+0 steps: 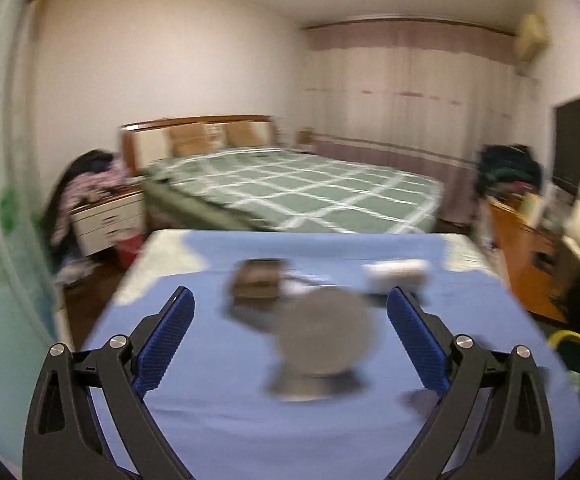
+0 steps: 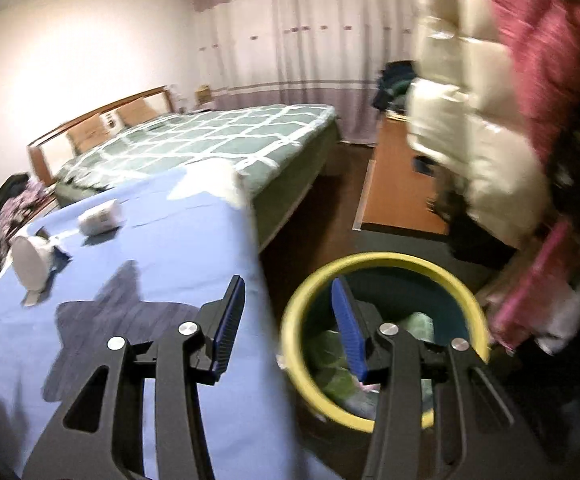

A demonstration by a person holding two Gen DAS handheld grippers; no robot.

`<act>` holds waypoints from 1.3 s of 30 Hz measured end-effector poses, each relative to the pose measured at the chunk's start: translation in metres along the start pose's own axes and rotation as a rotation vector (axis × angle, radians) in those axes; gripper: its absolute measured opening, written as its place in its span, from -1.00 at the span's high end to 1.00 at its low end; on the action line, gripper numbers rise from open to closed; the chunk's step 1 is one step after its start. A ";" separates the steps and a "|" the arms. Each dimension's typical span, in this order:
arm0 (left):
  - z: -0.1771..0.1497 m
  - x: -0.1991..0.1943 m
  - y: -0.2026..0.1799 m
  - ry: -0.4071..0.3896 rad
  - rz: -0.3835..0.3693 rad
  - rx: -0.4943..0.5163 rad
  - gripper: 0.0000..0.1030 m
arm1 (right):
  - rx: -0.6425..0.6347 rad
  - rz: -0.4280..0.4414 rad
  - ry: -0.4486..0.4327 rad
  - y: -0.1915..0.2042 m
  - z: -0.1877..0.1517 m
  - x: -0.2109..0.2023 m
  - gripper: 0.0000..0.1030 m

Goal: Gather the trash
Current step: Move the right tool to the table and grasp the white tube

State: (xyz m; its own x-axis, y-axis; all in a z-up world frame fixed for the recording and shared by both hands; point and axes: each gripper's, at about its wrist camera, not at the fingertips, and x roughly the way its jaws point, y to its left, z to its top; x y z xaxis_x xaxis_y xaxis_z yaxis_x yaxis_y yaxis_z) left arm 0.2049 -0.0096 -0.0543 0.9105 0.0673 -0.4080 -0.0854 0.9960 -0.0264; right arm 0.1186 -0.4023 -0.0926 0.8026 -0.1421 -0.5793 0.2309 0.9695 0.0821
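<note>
My left gripper (image 1: 290, 294) stands wide open over the blue-covered table (image 1: 209, 420), with nothing between its fingers. Ahead of it, all blurred, lie a round grey-white object (image 1: 322, 332), a brown box (image 1: 257, 280) and a white packet (image 1: 394, 276). My right gripper (image 2: 287, 282) is partly open and empty; it hangs over the table's right edge (image 2: 245, 264) beside a yellow-rimmed bin (image 2: 370, 258) on the floor. Green and white scraps lie in the bin. The right wrist view also shows the round white object (image 2: 29, 260) and the white packet (image 2: 99, 216) far left on the table.
A bed with a green checked cover (image 1: 290, 184) stands behind the table. An orange wooden cabinet (image 2: 398, 184) and hanging coats (image 2: 470, 100) are to the right, past the bin. A nightstand (image 1: 105, 216) piled with clothes is at the left. The bin's rim (image 1: 570, 336) shows at the left view's right edge.
</note>
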 end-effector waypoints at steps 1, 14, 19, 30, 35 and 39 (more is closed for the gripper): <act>-0.001 0.003 0.018 0.001 0.032 -0.018 -0.85 | -0.022 0.015 0.003 0.014 0.003 0.004 0.15; -0.023 0.014 0.104 0.015 0.174 -0.124 -0.85 | -0.174 0.225 0.057 0.152 0.041 0.059 0.15; -0.023 0.014 0.106 -0.003 0.212 -0.129 -0.85 | -0.215 0.308 0.084 0.199 0.048 0.074 0.15; -0.024 0.007 0.122 -0.001 0.264 -0.201 -0.85 | -0.366 0.298 0.223 0.264 0.037 0.150 0.15; -0.025 0.009 0.123 0.005 0.271 -0.206 -0.86 | -0.420 0.319 0.254 0.282 0.029 0.166 0.15; -0.025 0.011 0.119 0.012 0.270 -0.196 -0.86 | -0.475 0.355 0.232 0.296 0.025 0.161 0.15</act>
State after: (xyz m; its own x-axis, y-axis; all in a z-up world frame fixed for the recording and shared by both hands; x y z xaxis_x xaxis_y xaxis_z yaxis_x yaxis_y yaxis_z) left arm 0.1941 0.1084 -0.0850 0.8398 0.3254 -0.4346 -0.4003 0.9119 -0.0908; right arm 0.3299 -0.1435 -0.1418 0.6330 0.1997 -0.7479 -0.3392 0.9400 -0.0361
